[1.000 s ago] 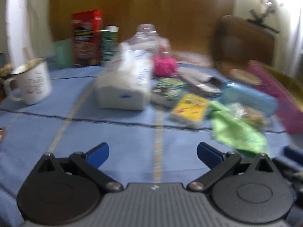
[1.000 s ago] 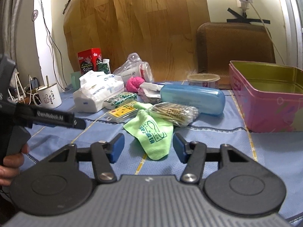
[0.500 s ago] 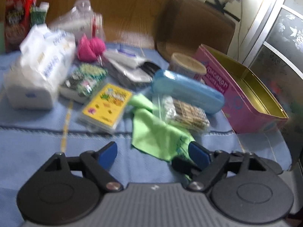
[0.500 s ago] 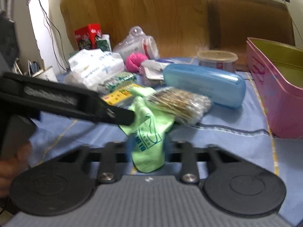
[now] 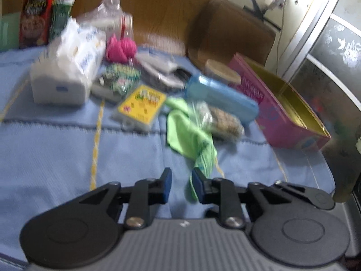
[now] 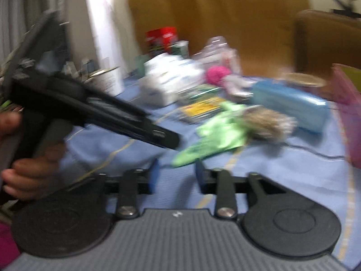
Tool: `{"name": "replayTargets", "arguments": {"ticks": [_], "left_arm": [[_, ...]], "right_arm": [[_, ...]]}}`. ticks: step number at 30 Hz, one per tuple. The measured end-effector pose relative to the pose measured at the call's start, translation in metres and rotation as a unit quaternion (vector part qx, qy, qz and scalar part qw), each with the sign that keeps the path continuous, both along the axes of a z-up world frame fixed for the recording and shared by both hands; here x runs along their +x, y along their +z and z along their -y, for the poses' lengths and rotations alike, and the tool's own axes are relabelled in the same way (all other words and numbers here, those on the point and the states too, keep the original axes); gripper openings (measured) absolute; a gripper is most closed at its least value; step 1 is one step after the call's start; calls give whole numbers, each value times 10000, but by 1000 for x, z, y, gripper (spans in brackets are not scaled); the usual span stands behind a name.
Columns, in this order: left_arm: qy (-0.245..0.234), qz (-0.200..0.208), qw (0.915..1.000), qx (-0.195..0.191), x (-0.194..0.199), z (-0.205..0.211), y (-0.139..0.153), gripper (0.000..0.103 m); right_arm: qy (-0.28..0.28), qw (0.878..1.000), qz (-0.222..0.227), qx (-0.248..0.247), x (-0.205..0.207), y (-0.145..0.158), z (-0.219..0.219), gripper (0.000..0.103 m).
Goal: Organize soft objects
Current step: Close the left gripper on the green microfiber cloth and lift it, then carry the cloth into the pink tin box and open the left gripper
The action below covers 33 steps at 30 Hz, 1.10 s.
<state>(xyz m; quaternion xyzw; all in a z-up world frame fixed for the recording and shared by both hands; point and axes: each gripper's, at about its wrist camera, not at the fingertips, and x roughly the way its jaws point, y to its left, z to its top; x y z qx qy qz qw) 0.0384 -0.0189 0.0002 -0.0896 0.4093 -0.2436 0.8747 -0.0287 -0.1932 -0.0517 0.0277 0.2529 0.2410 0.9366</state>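
A green cloth lies on the blue tablecloth, its near corner pulled up toward my grippers; it also shows in the right wrist view. My left gripper has its jaws partly closed with a gap between them, and the cloth's corner hangs by its right finger. My right gripper has its jaws a little apart, the cloth's tip just ahead of them. A pink yarn ball and a white tissue pack sit further back. The frames are blurred.
A pink tin box stands open at the right. A blue case, a bag of cotton swabs, a yellow card pack, a red carton and a mug crowd the table. The hand-held left gripper body crosses the right wrist view.
Both grippers' jaws have narrowed. The left gripper swung right and in to the green cloth. The cloth's near corner is now lifted and stretched toward the grippers.
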Motion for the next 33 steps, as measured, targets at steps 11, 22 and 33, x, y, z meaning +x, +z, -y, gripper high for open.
{"name": "replayTargets", "arguments": {"ticks": [11, 22, 33], "left_arm": [[206, 70, 9995, -211, 3, -17, 8, 39], [-43, -203, 9990, -403, 0, -23, 1, 45], [-602, 10, 9981, -140, 4, 42, 32, 14]], "right_arm": [[-469, 9975, -525, 112, 65, -7, -4, 46], [569, 9980, -204, -200, 10, -6, -38, 9], [71, 9972, 747, -16, -8, 17, -5, 9]]}}
